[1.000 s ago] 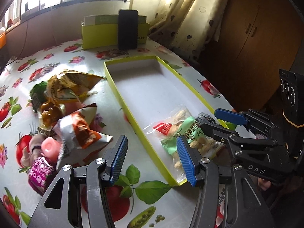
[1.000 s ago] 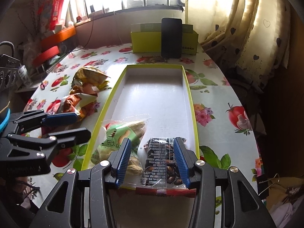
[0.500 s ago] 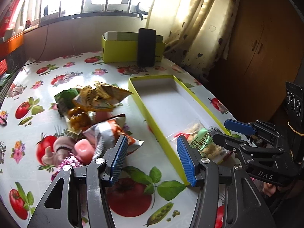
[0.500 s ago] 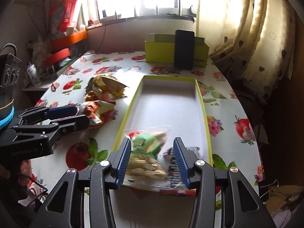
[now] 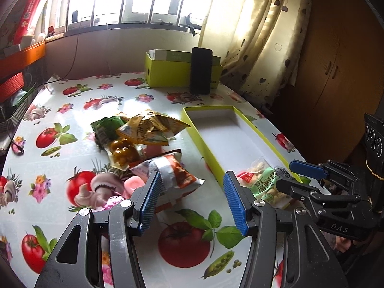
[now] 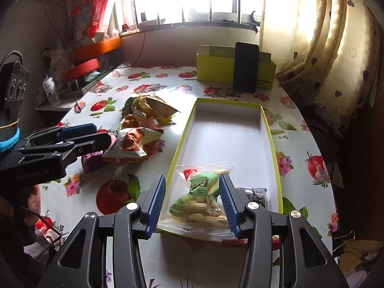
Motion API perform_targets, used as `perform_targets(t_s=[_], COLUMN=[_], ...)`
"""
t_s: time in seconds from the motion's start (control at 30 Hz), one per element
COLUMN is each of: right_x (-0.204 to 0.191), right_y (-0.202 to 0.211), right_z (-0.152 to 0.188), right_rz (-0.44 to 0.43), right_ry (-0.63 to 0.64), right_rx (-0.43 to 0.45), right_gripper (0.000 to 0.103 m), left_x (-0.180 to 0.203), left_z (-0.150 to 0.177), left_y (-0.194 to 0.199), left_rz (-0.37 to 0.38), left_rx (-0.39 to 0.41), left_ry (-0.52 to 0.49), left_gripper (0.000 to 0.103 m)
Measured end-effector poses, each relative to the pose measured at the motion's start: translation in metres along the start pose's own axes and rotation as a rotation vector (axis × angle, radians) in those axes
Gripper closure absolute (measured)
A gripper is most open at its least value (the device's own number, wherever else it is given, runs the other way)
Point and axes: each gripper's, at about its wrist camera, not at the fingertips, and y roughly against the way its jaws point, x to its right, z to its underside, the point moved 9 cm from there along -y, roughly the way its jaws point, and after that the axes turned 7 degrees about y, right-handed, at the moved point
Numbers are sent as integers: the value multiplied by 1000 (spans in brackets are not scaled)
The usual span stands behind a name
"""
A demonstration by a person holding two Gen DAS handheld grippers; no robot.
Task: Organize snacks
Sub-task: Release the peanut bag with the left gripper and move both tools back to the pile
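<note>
Yellow-rimmed tray [image 6: 276,158] is being filled; both grippers, left [image 5: 189,200] and right [image 6: 192,202], are hovering, jaws apart; next, grasping the orange packet [image 5: 172,170].

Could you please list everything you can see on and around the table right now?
Tray: one, yellow-green rim, white inside, table centre.
Peanut pack: one, clear and green, near end of tray.
Dark snack pack: one, black, in tray beside the peanuts.
Loose snack pile: several packs, orange, gold, green, pink, left of tray.
Box: one, yellow-green, far table edge.
Phone: one, black, leaning on box.
Tablecloth: white, tomato print.
Curtain: cream, heart-dotted, right.
Left gripper: blue pads, open, near the pile.
Right gripper: blue pads, open, over peanuts.
</note>
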Motion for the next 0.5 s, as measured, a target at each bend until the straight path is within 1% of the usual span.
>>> perform_targets(t_s=[0.5], right_x=[-7], right_y=[-2], right_z=[-1], right_rz=[-10], right_ry=[8], right_rx=[-3], right_gripper=[58], left_x=[-16], left_z=[4], left_y=[8], left_rz=[-4], left_rx=[6], left_ry=[10], left_gripper=[48])
